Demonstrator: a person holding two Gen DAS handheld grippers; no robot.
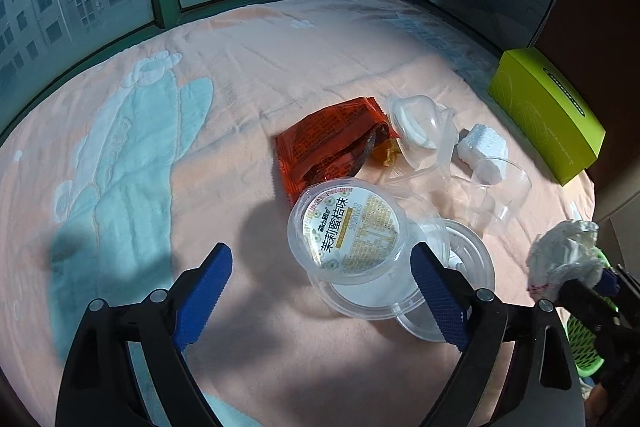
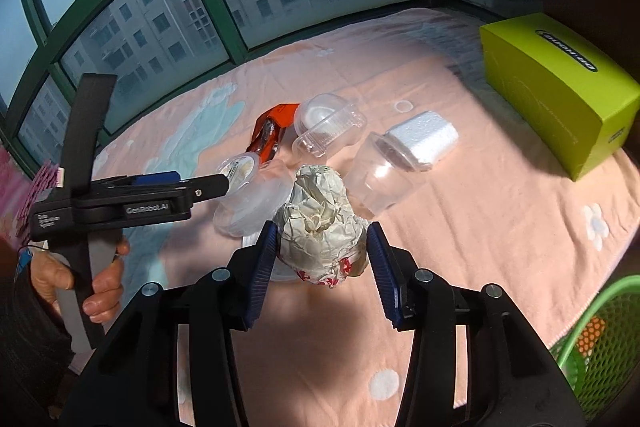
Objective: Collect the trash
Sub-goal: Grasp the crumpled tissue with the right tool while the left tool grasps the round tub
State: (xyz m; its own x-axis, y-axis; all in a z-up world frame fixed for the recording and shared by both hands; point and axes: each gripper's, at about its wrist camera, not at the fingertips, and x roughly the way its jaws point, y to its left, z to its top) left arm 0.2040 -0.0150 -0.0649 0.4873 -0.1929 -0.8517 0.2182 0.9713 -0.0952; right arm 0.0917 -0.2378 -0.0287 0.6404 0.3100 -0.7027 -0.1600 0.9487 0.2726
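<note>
The right hand-held gripper (image 2: 322, 259) pinches a crumpled paper wad (image 2: 322, 223) at lower centre of its view; the soft ball could slip free before reaching the green mesh basket (image 2: 600, 331) at lower right. The left hand-held gripper (image 1: 320, 291) is spread wide around a clear jelly cup (image 1: 348, 231) on the pink blanket (image 1: 240, 75); closing hard could crush or squirt out the thin plastic. The cup's lid reads "茉莉蜜桔味"; the left gripper's body says "GenRobot.AI".
</note>
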